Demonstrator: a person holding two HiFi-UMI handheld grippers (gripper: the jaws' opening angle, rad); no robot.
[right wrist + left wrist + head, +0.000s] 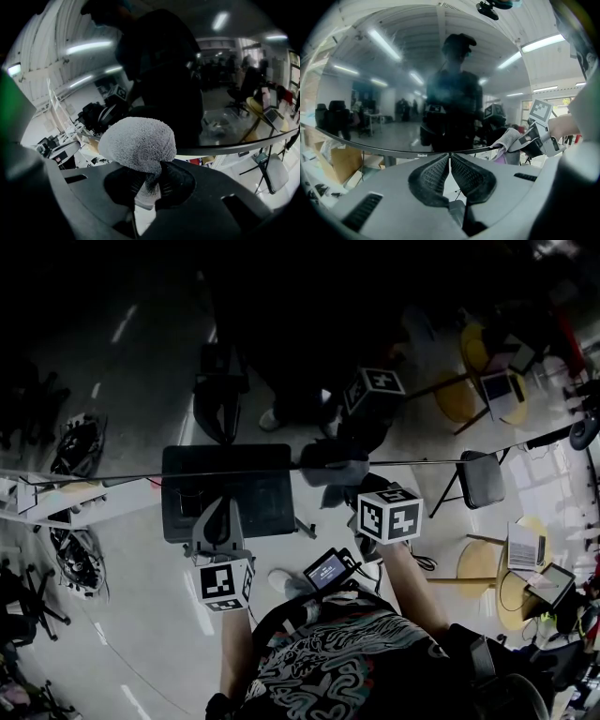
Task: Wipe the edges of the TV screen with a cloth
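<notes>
The one TV screen [393,93], dark and glossy, is mirroring the person and the ceiling lights. One grey, fluffy cloth [138,140] is bunching up in the right tool [149,174], which is clamping it and pressing it against the screen's thin edge. The left tool [450,158] is pointing at that edge nearby, with its jaws together and nothing between them. One folding chair [483,479] is standing beyond.

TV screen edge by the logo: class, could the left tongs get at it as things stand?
Probably yes. The left tongs, shut and empty, point straight at the TV screen edge with nothing between. The cloth in the right tongs sits further along that edge, clear of the path.
</notes>
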